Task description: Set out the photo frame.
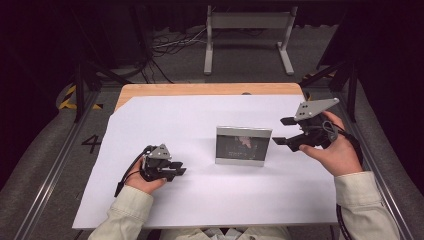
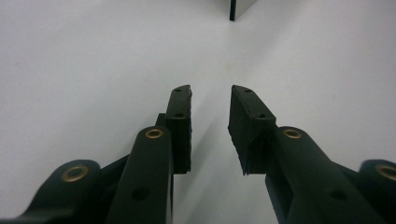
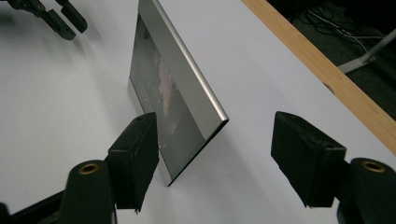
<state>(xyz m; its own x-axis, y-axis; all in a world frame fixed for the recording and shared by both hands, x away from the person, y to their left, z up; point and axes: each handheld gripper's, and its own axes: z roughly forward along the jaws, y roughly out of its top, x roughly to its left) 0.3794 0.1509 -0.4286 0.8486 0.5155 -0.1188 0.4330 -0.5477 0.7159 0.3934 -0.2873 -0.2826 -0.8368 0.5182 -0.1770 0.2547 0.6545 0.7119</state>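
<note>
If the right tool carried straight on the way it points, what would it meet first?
Most likely the picture frame: the right tool stands open with the frame's near edge lined up between its jaws. Nothing lies between them on the white sheet, though depth is hard to judge.

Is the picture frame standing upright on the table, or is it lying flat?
Upright. The picture frame stands on its lower edge on the white sheet, its glass front facing the person; the right gripper view shows it edge-on, rising from the sheet.

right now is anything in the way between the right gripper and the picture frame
Nothing visible is. The right gripper is open beside the right edge of the picture frame, with bare white paper between them. In the right gripper view that edge lies between the open jaws, untouched.
</note>
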